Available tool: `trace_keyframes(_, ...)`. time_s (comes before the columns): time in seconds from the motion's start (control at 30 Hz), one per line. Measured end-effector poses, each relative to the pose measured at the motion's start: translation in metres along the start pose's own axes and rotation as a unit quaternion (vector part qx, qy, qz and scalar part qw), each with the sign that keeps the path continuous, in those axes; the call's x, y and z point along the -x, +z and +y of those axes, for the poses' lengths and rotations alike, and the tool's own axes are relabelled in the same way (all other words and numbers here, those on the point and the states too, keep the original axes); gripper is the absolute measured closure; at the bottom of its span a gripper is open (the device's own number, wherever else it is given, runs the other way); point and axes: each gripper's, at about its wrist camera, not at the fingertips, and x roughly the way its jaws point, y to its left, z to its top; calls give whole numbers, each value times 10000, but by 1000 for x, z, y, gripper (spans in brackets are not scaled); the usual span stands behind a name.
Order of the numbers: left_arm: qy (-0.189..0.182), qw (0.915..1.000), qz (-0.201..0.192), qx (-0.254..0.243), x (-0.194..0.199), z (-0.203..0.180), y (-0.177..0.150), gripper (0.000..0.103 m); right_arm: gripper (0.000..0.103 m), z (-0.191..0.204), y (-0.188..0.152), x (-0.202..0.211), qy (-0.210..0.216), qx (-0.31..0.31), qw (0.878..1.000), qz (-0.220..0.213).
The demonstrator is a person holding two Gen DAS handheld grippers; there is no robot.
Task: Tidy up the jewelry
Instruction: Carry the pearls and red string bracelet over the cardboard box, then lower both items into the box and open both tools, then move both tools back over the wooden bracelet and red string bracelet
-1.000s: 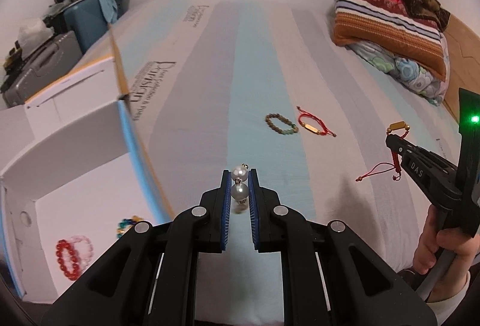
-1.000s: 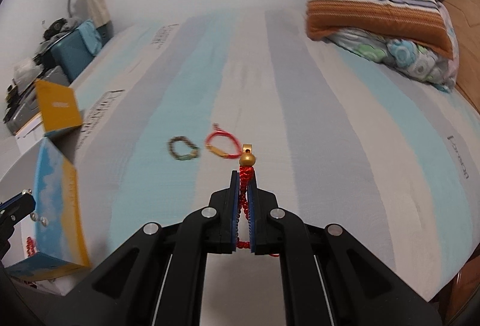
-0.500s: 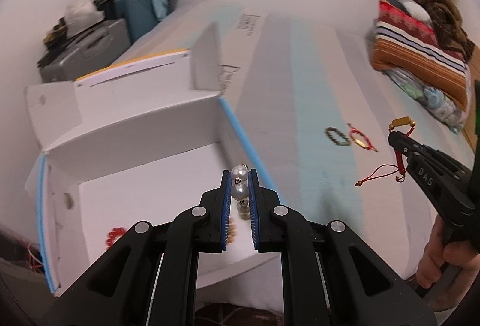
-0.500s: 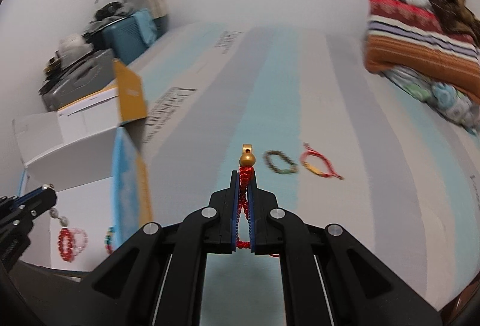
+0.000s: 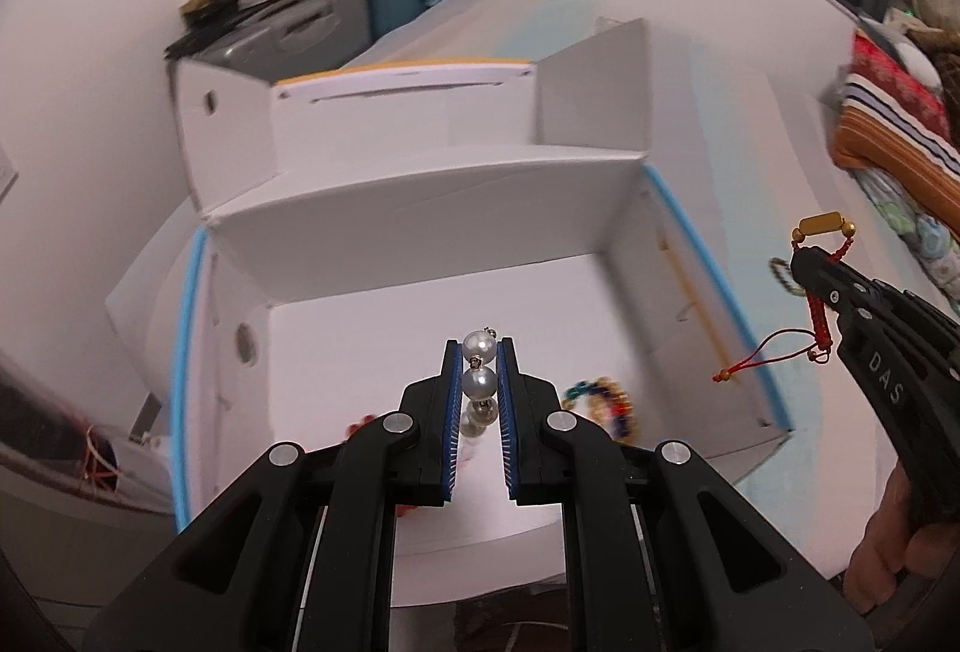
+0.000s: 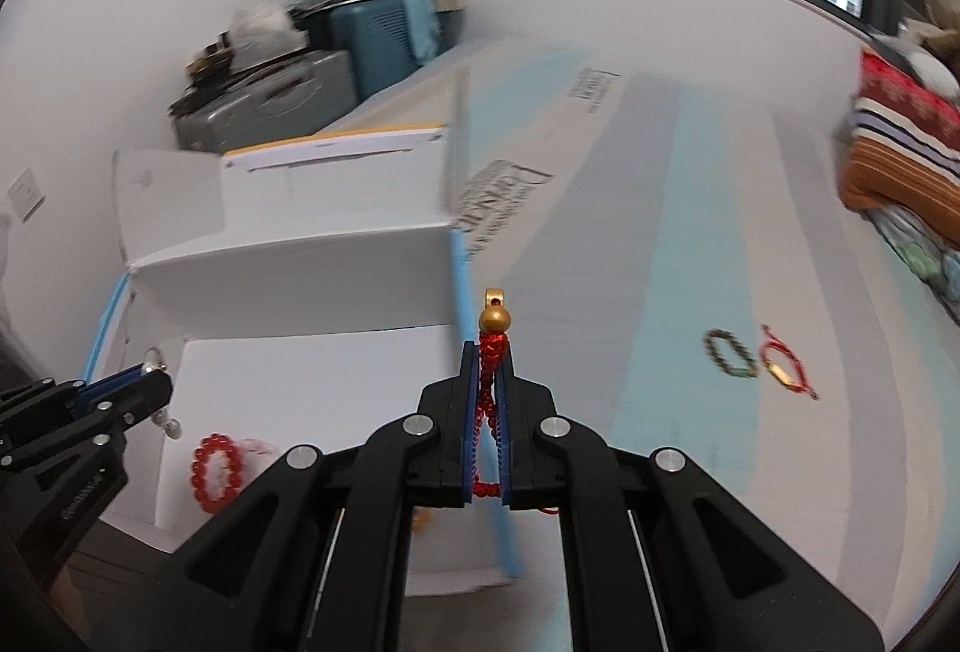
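Illumination: even, bright indoor light; source not in frame.
Exposure: white box interior near washed out, wall detail faint.
Shadows: soft, under the box's folded flaps.
Blur: motion smear on suitcases at upper left and on the striped mattress print; pillows at right edge smeared.
Sharpness: gripper fingers at lower centre crisp in both views.
Distortion: strong fisheye bending; dark vignette in the corners.

Pearl strand and red cord bracelet both pinched aloft — beaded bracelets lie in the white box.
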Motion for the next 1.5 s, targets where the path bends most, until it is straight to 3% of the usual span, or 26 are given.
trace_keyframes(0.2,105,9995,213,184,-14,23,-5,92,99,45,-4,-17,205,304,9991,195)
trace_keyframes(0.37,134,9974,628,342,-43,35,-13,92,99,67,-14,-42,274,452,9971,541)
trace_keyframes(0.7,130,9919,1167,486,-84,48,-23,92,99,78,-35,-93,210,447,9891,1389)
trace_keyframes(0.9,92,9886,1400,548,-98,52,-24,91,96,79,-37,-102,224,448,9874,1499)
trace_keyframes(1.0,113,9879,1425,606,-102,55,-24,90,83,80,-36,-100,261,452,9881,1448)
trace_keyframes(1.07,227,9887,1363,585,-99,56,-23,86,64,79,-35,-96,268,448,9891,1377)
trace_keyframes(1.13,293,9896,1268,609,-94,58,-22,66,54,79,-33,-91,278,412,9905,1279)
trace_keyframes(1.2,335,9908,1159,613,-86,59,-21,61,51,78,-31,-85,331,387,9915,1198)
trace_keyframes(1.27,333,9919,1056,616,-78,60,-20,55,40,76,-28,-78,336,384,9925,1110)
trace_keyframes(1.33,349,9930,926,641,-69,61,-20,38,34,72,-24,-68,319,354,9943,954)
trace_keyframes(1.43,476,9945,661,656,-53,59,-16,29,18,63,-19,-50,188,329,9969,684)
trace_keyframes(1.5,460,9954,562,619,-45,54,-15,22,15,53,-17,-40,64,344,9983,463)
